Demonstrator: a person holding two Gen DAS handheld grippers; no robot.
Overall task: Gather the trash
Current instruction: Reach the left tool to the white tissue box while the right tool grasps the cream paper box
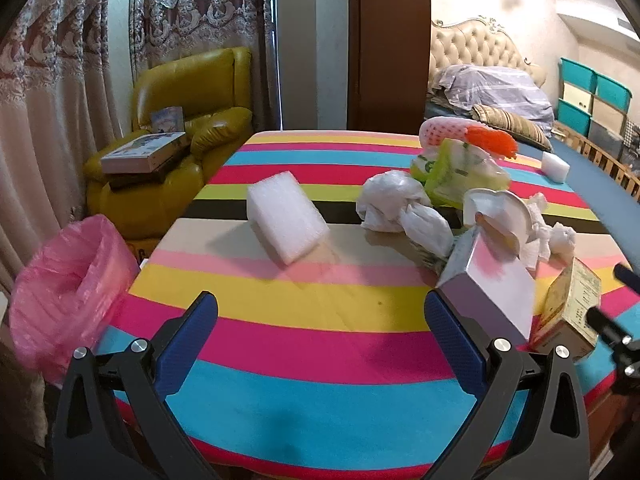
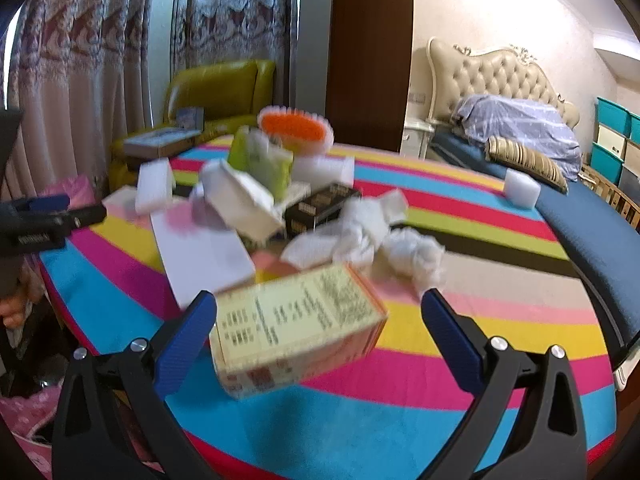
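Note:
Trash lies heaped on a striped tablecloth. In the left wrist view my left gripper is open over bare cloth, with a white foam block ahead of it and a white carton by its right finger. A pink-lined bin stands left of the table. In the right wrist view my right gripper is open, and a yellow printed box lies between its fingers, close to the left one. Crumpled tissues, a green wrapper and a black box lie beyond.
A yellow armchair with books stands behind the table on the left. A bed and teal storage boxes fill the right side. A small white foam piece sits at the table's far right edge. The left gripper's tool shows at the left.

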